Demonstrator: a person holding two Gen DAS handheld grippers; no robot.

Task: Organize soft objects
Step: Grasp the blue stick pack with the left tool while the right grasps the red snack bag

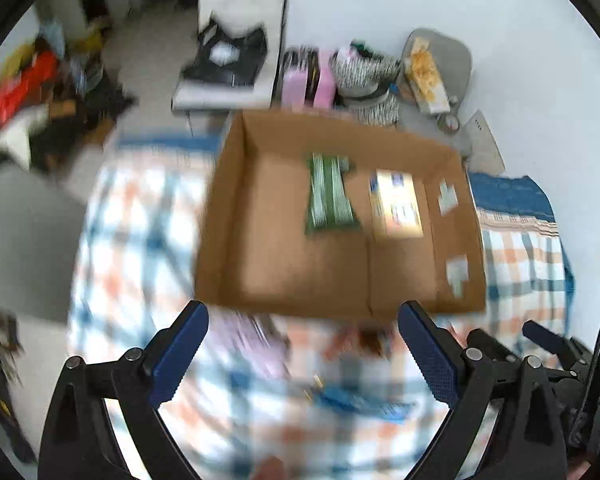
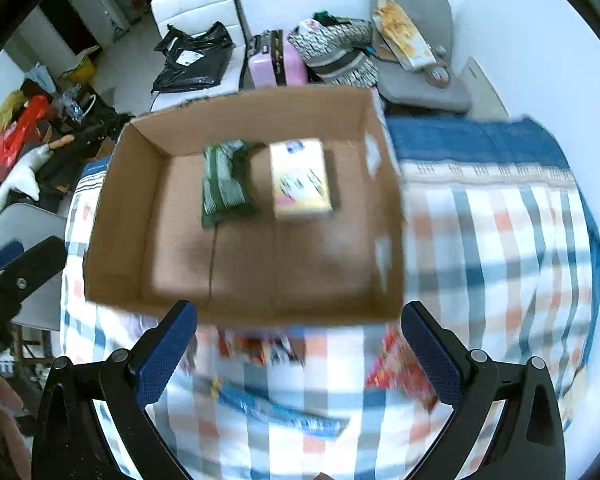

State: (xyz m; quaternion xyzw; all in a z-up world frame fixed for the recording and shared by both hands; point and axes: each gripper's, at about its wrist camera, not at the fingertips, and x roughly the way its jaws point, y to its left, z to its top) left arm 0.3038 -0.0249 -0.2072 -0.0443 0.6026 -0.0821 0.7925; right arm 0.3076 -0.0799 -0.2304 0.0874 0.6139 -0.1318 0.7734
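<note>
A brown cardboard box (image 1: 236, 208) (image 2: 140, 216) lies open on the checked cloth. Inside it are a green packet (image 1: 330, 196) (image 2: 224, 184) and a yellow packet (image 1: 396, 204) (image 2: 300, 178), side by side. In front of the box, blurred, lie a blue packet (image 1: 360, 400) (image 2: 280, 412), a pink packet (image 1: 256, 344), a reddish packet (image 1: 360, 340) (image 2: 260, 346) and a red packet (image 2: 400, 364). My left gripper (image 1: 304, 320) is open and empty above these packets. My right gripper (image 2: 300, 318) is open and empty just before the box's near wall.
The checked cloth (image 2: 500, 248) covers the table. Behind the box are a pink case (image 2: 276, 62), a patterned bag (image 2: 336, 50) and a grey chair (image 2: 420, 76). A white chair with a black bag (image 2: 192, 56) stands farther back. Clutter lies on the floor at left (image 2: 24, 136).
</note>
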